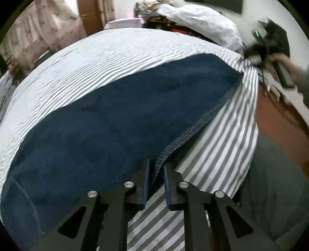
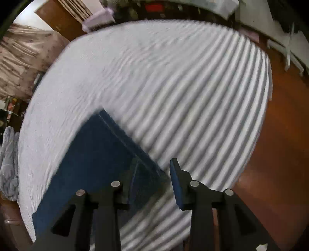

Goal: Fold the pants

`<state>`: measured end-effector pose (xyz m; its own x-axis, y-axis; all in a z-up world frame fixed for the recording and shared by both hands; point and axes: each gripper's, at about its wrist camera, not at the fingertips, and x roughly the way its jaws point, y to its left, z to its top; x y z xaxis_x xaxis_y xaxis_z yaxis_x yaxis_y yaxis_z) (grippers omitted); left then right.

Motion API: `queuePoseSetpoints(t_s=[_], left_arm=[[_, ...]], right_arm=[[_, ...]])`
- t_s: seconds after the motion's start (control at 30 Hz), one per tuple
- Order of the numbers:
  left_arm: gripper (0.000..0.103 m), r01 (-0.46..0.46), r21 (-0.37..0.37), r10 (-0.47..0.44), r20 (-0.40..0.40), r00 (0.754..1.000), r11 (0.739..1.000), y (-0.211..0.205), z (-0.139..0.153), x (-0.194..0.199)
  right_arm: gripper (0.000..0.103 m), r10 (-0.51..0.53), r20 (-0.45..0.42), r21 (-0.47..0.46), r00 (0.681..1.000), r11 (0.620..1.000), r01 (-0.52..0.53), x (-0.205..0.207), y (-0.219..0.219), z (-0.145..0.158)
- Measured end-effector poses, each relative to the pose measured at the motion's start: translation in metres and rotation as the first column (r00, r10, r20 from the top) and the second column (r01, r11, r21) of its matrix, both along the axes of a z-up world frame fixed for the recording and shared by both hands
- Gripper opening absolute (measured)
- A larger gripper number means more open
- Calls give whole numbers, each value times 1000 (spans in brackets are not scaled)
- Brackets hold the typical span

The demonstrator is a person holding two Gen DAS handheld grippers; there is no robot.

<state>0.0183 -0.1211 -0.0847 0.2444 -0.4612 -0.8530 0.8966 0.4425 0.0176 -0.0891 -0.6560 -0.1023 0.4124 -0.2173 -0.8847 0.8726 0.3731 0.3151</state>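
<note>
Now pants (image 1: 108,123) hem between left claw (image 1: 156,170) tips, right claw (image 2: 154,170) parted beside corner

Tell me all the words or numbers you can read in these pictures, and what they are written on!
There are none I can read.
The dark blue pants show only stitching, no label.
The striped bedsheet carries only stripes.
The red patch on the dark shelf beyond the bed might be a sign, but it is too blurred to read.
The left tool and right tool show no markings.
</note>
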Motion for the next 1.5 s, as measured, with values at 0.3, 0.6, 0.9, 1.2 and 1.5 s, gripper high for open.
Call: queuePoseSetpoints(t_s=[0.3,0.6,0.9,1.2,1.5], left_arm=[[17,10,-8,-11,-114,993,1000,13,0,1],[18,-117,-40,115,-46,992,992,6,8,29],[18,-254,-9,253,-30,967,967,11,-19,47],[18,-294,-22,295,83,952,956,19,-36,34],[19,-381,-100,389,85,917,919,54,-3,60]], right_arm=[[34,153,45,65,987,986,-156,86,-35,-6],[24,213,137,207,967,949,-238,114,-66,-47],[16,248,212,118,945,954,-277,126,-74,-24],[34,215,1,39,977,976,-215,151,-73,-33],[34,540,42,-23,841,842,-539,223,10,51]])
